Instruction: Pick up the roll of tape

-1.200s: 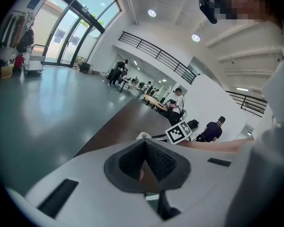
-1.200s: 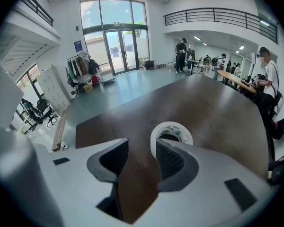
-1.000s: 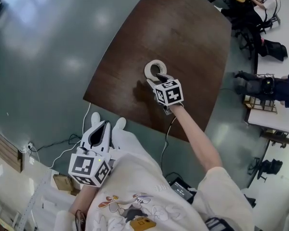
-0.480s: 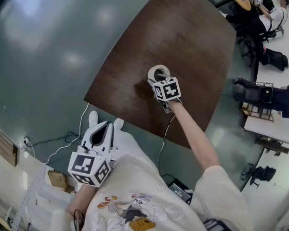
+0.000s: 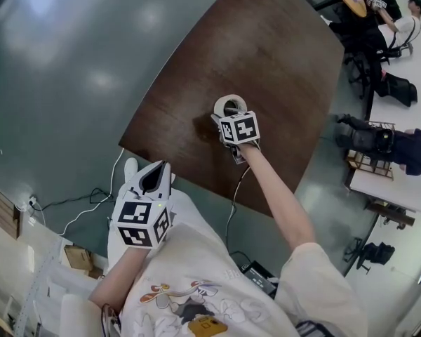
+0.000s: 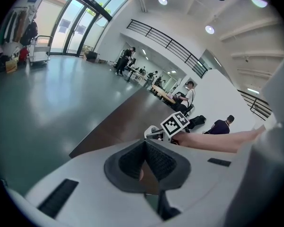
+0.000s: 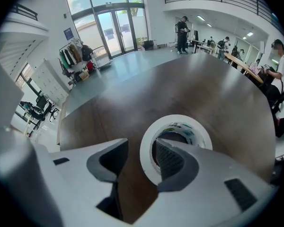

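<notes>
Dark wood table [image 5: 266, 48] on a grey-green floor fills the head view. The tape [image 5: 230, 104] lies flat on it, with the right gripper [image 5: 223, 117] at its near edge. The left gripper [image 5: 154, 180] hangs off the table by the person's body.

Left gripper view: the jaws are closed together on nothing.

Right gripper view: the jaws are apart and straddle the roll's wall [image 7: 146, 157], one inside the hole and one outside. The reach looks done; squeezing and lifting are left.

roll of tape [image 5: 228, 98] on table [image 5: 266, 62]; right gripper [image 5: 223, 117] astride its wall; left gripper [image 5: 158, 172] off table, nearer left
</notes>
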{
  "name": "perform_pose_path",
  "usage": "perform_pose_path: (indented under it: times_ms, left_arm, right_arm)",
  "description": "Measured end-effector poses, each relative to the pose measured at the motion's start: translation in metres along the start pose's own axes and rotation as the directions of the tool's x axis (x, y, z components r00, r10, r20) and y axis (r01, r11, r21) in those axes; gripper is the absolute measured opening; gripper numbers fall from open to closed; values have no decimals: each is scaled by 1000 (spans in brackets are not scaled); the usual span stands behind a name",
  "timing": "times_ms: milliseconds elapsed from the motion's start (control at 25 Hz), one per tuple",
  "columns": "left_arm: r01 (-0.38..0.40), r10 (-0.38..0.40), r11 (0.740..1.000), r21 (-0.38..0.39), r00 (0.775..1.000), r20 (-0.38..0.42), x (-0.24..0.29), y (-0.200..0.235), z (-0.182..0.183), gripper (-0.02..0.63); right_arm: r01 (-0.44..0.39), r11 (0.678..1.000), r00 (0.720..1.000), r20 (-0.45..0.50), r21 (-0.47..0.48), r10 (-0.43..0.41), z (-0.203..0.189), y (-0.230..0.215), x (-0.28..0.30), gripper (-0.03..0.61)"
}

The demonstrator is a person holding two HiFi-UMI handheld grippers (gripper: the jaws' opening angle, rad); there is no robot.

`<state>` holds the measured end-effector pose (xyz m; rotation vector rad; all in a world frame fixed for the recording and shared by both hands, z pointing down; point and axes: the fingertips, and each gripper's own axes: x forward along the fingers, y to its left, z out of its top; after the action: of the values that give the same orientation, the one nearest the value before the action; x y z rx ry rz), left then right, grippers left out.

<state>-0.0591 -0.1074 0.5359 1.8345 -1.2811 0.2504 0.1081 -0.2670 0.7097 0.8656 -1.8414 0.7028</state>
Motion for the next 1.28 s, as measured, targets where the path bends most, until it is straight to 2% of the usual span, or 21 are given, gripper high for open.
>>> perform_pose_path:
  times_ms: [320,480,720,1080,1280]
  left_arm:
    - [1,0,1000,13,999,-35,22,-3,3,6]
    - [12,-12,1000,21,999,-38,21,-8,4,6]
    - [13,-12,1000,25,999,-41,18,-6,2,6]
    - [8,-6,999,33,999,-32,3,-1,0,6]
    - [13,-11,999,41,999,-36,-1,-1,-2,6]
  right_arm:
    - [55,998,997,-56,-36,-57,-1,-9,11,162]
    - [107,993,990,-85,-52,-111,-1,-14,10,122]
    - [136,987,982,-121,-86,-145,-7,-14,15,106]
    - [140,989,982,-119,-42,-144,-10,-8,12,89]
    - [116,993,991,-62,23,-115,-7,-3,6,89]
